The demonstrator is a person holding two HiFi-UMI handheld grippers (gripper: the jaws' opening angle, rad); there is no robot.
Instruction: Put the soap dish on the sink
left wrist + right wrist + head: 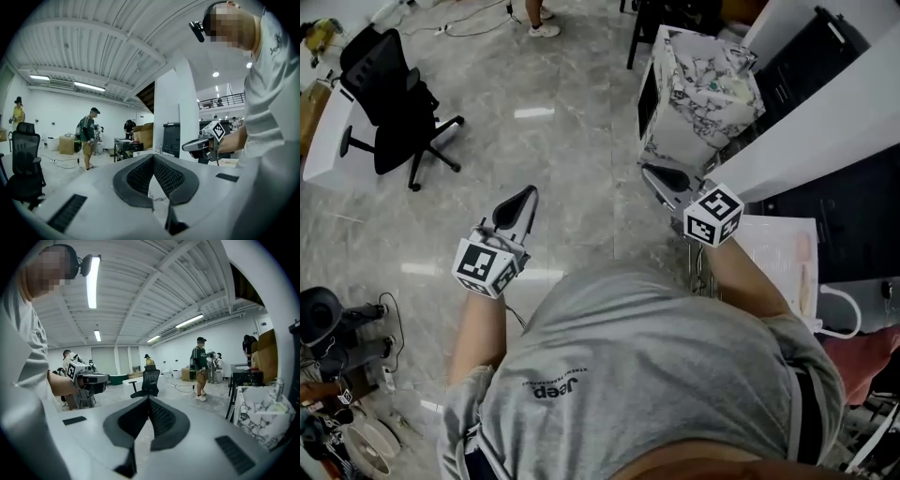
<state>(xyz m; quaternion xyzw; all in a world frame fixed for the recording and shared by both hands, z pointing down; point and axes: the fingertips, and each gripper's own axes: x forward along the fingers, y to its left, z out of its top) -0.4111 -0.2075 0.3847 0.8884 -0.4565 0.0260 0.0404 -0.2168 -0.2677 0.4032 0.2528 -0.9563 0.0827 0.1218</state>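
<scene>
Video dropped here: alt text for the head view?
From above, a person in a grey T-shirt holds the left gripper and right gripper, both shut and empty, over a glossy floor. A white marbled unit stands beyond the right gripper.

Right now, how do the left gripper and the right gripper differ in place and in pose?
The left gripper is over the grey floor; the right gripper is close beside the marble-patterned cabinet. In the head view the left gripper slants up and rightward, the right gripper up and leftward, so they angle toward each other. Both have their jaws together with nothing between them.
</scene>
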